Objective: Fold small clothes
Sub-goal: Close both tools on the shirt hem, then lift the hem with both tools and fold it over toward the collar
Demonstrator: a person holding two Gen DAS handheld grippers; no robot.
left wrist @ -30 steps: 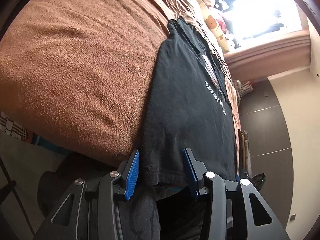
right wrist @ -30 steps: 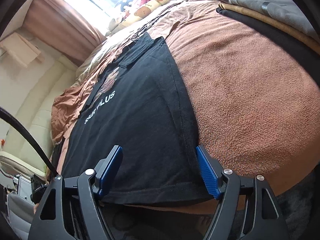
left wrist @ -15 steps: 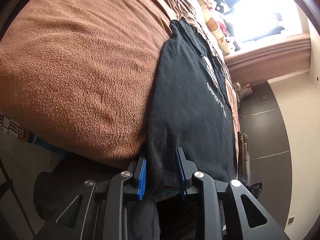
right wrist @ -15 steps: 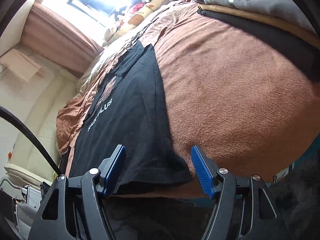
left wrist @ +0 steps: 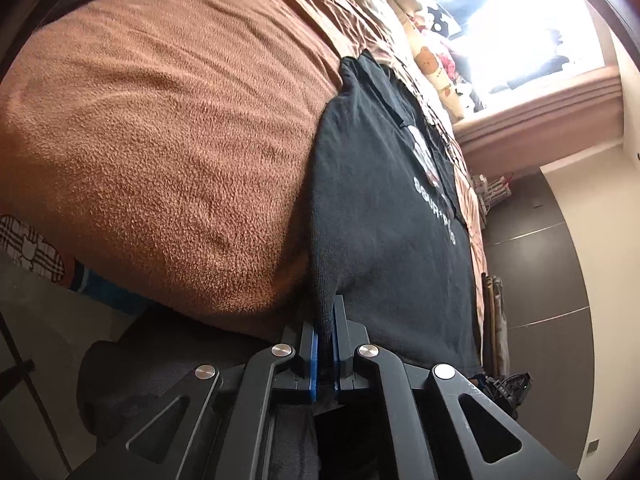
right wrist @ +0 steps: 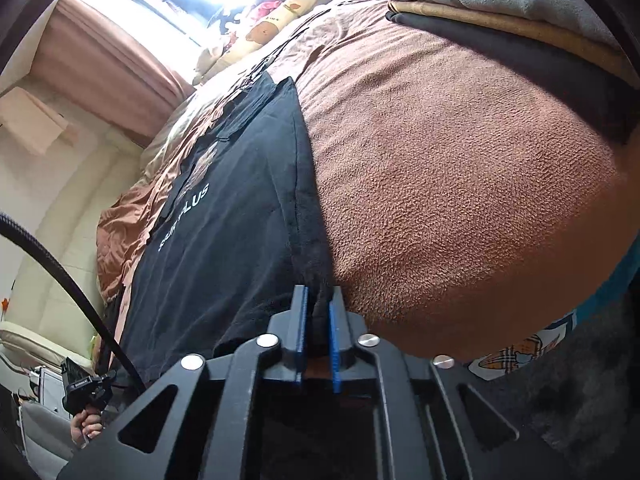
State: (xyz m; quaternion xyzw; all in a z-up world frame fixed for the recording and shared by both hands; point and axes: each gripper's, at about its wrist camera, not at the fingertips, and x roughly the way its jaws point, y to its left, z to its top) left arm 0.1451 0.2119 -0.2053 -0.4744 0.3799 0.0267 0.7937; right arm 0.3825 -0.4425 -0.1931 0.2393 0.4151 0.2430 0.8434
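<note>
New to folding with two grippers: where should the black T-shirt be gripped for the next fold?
By the two bottom hem corners, from the bed's near edge: the black T-shirt lies flat lengthwise, and the left gripper and right gripper already pinch them.

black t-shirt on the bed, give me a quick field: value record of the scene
garment: black t-shirt, flat, white lettering up
surface: brown fleece blanket
left hand-held gripper: shut on hem corner
right hand-held gripper: shut on the other hem corner
nearby: stack of folded clothes, far right on the blanket
background: plush toys by bright window
</note>
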